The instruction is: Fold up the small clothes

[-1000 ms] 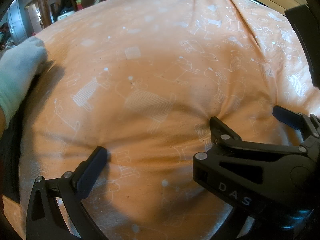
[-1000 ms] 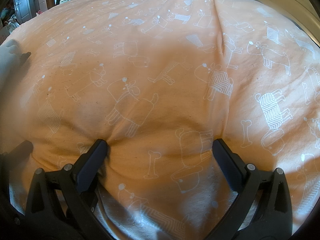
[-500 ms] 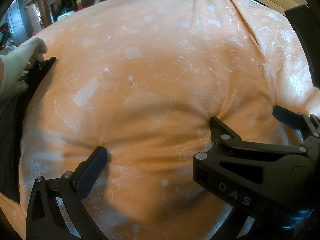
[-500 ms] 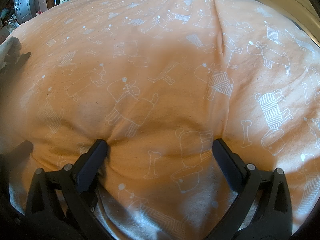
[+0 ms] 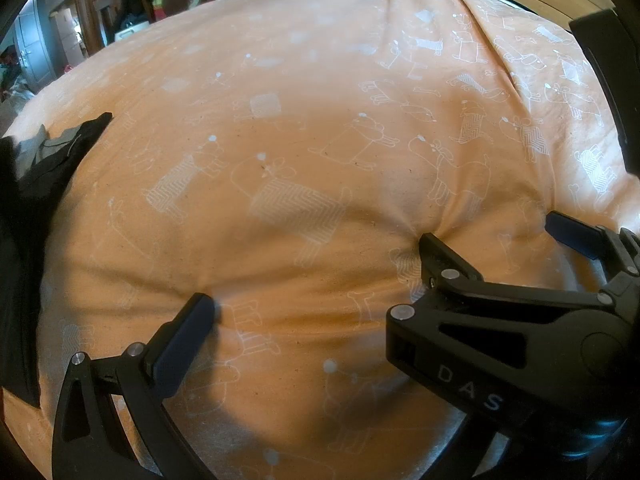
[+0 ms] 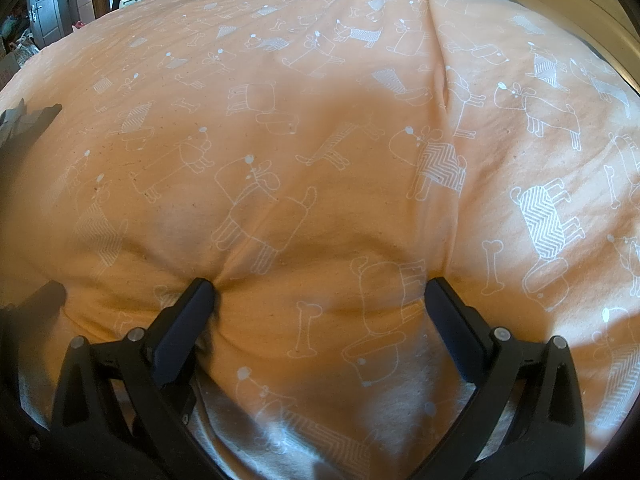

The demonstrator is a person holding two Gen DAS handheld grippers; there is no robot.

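Both the left gripper and right gripper rest spread wide on the orange sheet, a dark garment lying at its left edge.

Warm, dim indoor light; my hand-held grippers cast soft shadows across the sheet. Strong fisheye bending at the edges, dark corners, mild blur nearby.

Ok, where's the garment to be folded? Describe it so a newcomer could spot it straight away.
Start from the big orange sheet printed with white dogs and bones that fills both views. Follow it to its far left edge: the dark clothing lies there, a black piece with some grey fabric on top. It is the only dark, unprinted cloth on the sheet, well away from both hand-held grippers.
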